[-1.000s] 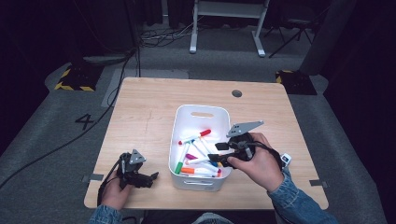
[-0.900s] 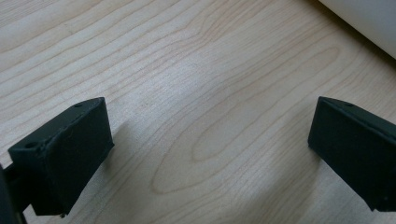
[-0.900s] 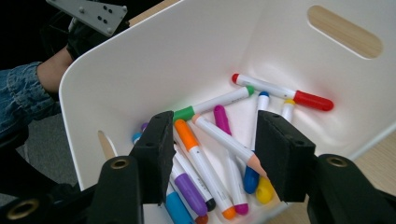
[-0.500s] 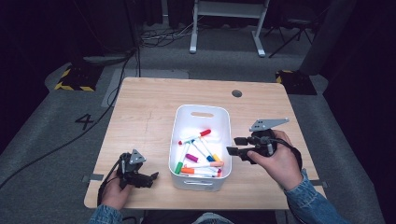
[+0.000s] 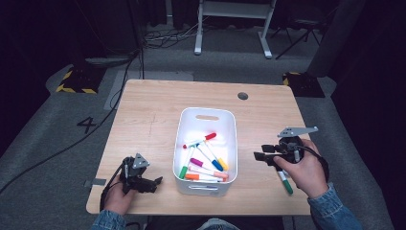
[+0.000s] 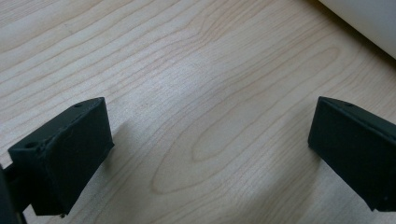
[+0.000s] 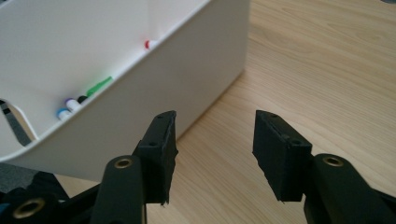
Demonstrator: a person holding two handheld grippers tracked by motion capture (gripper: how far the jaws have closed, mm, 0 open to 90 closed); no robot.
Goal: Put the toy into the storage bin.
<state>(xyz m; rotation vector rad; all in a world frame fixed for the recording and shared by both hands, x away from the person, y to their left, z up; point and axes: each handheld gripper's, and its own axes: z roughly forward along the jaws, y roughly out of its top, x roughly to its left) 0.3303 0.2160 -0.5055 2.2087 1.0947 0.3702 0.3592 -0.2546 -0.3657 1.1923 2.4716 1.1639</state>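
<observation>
The right claw [image 5: 262, 152] hovered over the worktop [image 5: 153, 120] just to the right of the white bin [image 5: 206, 115], its jaws parted with nothing between them. In the right gripper view the right claw [image 7: 214, 140] pointed at bare wood beside the bin's outer wall [image 7: 187, 79]. A green-capped marker [image 5: 284, 180] lay on the worktop directly under the right hand [image 5: 306, 170], behind the jaws and partly hidden by the fingers. It had a white barrel and a green end and lay slantwise, apart from the bin. Inside the bin lay a loose heap of markers [image 5: 203, 160] with red, blue, yellow, green, orange and magenta caps. The left claw [image 5: 154, 184] rested at the worktop's near left corner, jaws wide apart and empty, with bare wood between them in the left gripper view [image 6: 210, 135].
</observation>
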